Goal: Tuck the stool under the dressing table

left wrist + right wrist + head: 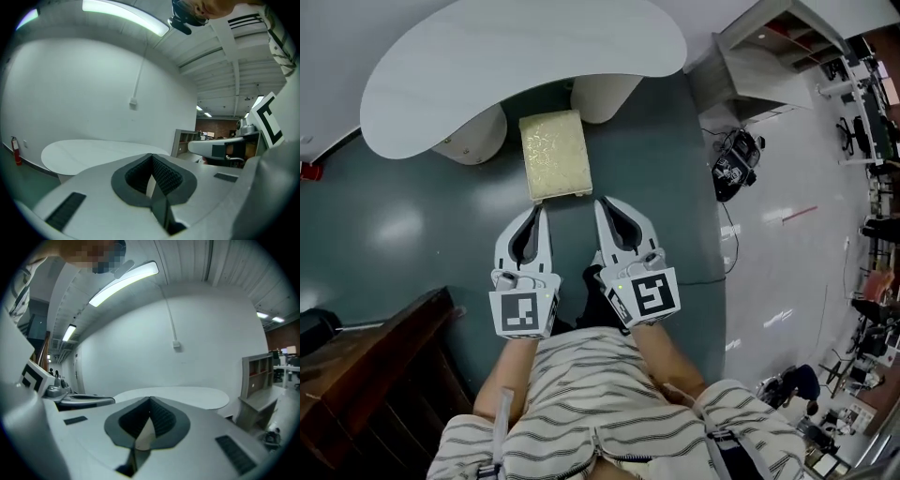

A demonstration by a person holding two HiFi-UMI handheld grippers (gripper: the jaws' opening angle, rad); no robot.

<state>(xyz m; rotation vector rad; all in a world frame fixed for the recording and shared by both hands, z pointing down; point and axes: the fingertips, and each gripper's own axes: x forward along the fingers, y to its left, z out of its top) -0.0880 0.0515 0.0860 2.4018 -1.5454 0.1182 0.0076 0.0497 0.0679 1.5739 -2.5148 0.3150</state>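
**Fingers closed and empty near the stool**

The left gripper point(541, 212) and right gripper point(602, 204) are hovering side by side at centre frame, fingers pressed together, gripping nothing. The stool point(555, 155) is sitting just above their tips, at the dressing table's point(525, 66) edge.

Desk point(487, 66): far side cut off at the frame edge, pedestals point(473, 139) partly hidden beneath it. Stool point(555, 155): legs hidden under its seat.
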